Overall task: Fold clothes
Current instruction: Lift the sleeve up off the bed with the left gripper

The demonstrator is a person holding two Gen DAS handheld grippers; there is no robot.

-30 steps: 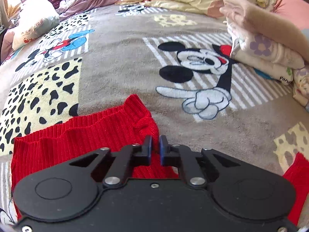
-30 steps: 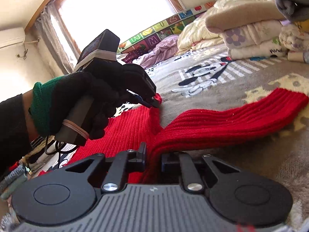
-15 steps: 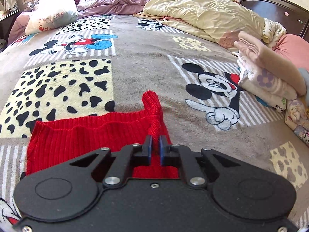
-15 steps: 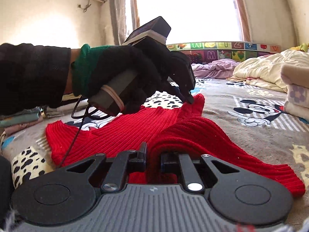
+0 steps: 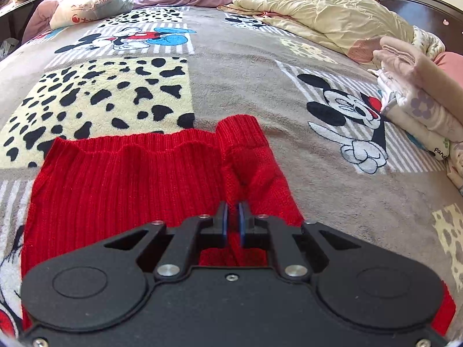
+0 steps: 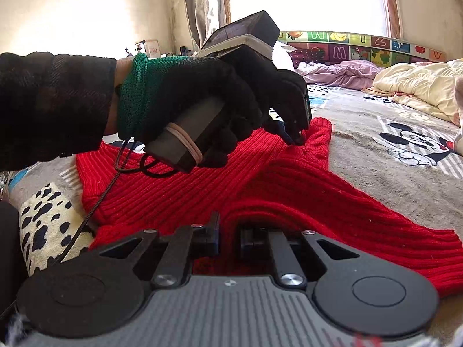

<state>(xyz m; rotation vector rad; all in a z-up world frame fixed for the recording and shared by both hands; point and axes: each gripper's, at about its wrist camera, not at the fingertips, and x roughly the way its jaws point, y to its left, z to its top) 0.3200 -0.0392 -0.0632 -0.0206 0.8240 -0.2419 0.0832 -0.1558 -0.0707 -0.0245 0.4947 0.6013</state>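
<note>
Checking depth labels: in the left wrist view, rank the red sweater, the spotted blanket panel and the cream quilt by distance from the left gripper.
1. red sweater: pinched in the left gripper.
2. spotted blanket panel: beyond it, left.
3. cream quilt: far end, right.

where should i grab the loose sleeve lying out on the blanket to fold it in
Grip the ribbed cuff end of the red sweater, coming from the open blanket side. That sleeve lies flat and stretched away from the body, so its far end is free, and lifting there carries the whole length over. Both grippers, left and right, are shut on knit now.
</note>
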